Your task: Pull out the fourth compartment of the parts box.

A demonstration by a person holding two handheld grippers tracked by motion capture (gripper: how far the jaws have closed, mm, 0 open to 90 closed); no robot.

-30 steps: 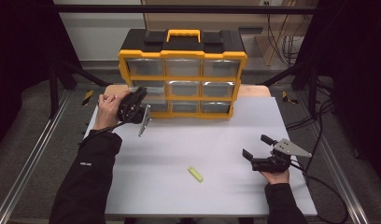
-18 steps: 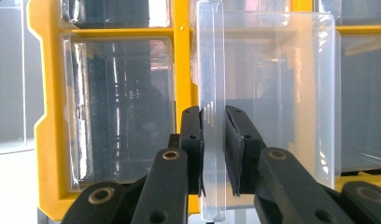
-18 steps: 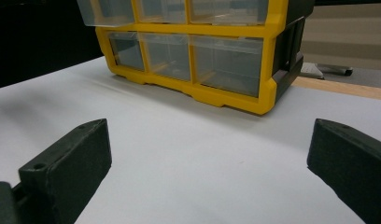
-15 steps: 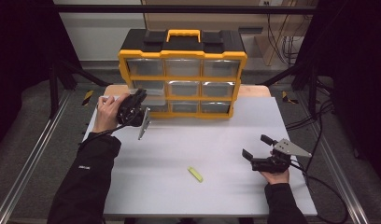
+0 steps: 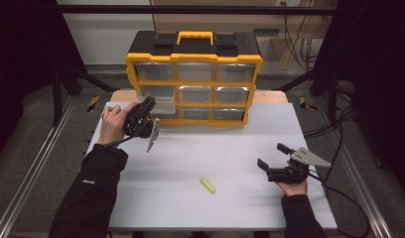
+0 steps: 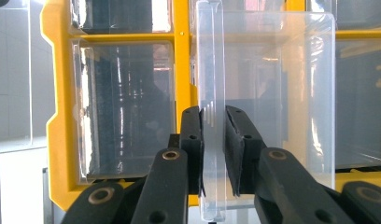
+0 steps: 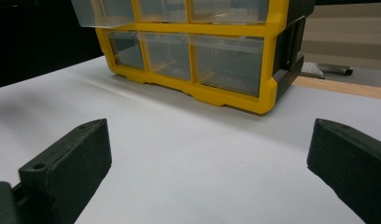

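A yellow organiser (image 5: pixel 194 57) with clear drawers stands at the table's far side. Its middle-left drawer (image 5: pixel 160 108) sticks out of the frame, as seen also in the right gripper view (image 7: pixel 103 12). My left gripper (image 5: pixel 147 105) is shut on the drawer's clear front lip (image 6: pixel 212 60), one jaw on each side of it in the left gripper view (image 6: pixel 213 114). My right gripper (image 5: pixel 271 155) rests low at the near right, open, with bare table between its jaws (image 7: pixel 209 135). A small yellow-green piece (image 5: pixel 207 185) lies near the table's front centre.
The white table top (image 5: pixel 225 144) spreads between the organiser and the front edge. Metal rails (image 5: pixel 36 163) run along both sides, and cables (image 5: pixel 334 124) trail off the right edge. The other drawers (image 5: pixel 195 92) sit flush in the organiser.
My left gripper has drawn a little toward the near side, and the middle-left drawer has slid out with it. The right gripper has stayed put.
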